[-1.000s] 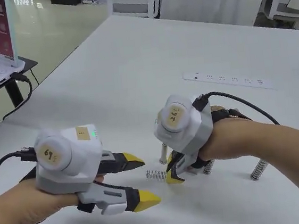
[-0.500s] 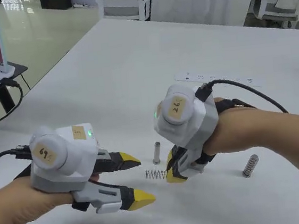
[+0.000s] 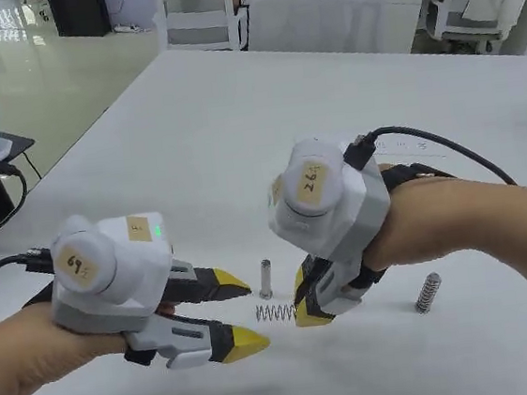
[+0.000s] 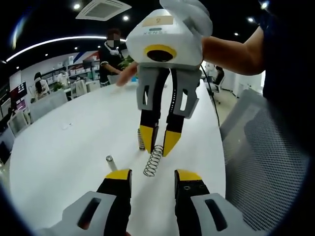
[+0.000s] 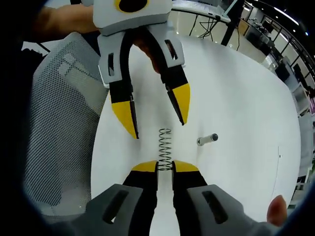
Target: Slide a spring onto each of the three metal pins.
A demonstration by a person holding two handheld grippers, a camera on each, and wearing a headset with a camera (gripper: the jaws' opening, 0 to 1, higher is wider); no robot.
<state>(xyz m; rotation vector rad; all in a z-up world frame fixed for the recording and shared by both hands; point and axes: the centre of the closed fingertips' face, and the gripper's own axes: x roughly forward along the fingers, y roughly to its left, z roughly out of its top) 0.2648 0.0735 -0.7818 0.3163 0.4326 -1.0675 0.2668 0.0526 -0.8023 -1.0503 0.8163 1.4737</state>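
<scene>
Right gripper view: right gripper [image 5: 165, 166] jaws pinch one end of a spring [image 5: 164, 143] lying on the counter [image 5: 241, 93]; left gripper [image 5: 158, 126] opposite, jaws wide apart, holding nothing.

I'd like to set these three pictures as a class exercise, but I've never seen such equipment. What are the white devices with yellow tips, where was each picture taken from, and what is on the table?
There is no robot: a person holds a hand-worked gripper in each hand, each with two yellow-tipped fingers. One picture comes from a camera on the person's head; the two round ones come from cameras riding on the grippers, looking along their fingers. On the white table stands a small metal pin. The right gripper has its fingers shut on one end of a spring. The left gripper faces it, fingers open, holding nothing. A second spring stands further right; whether a pin is inside it is unclear.
</scene>
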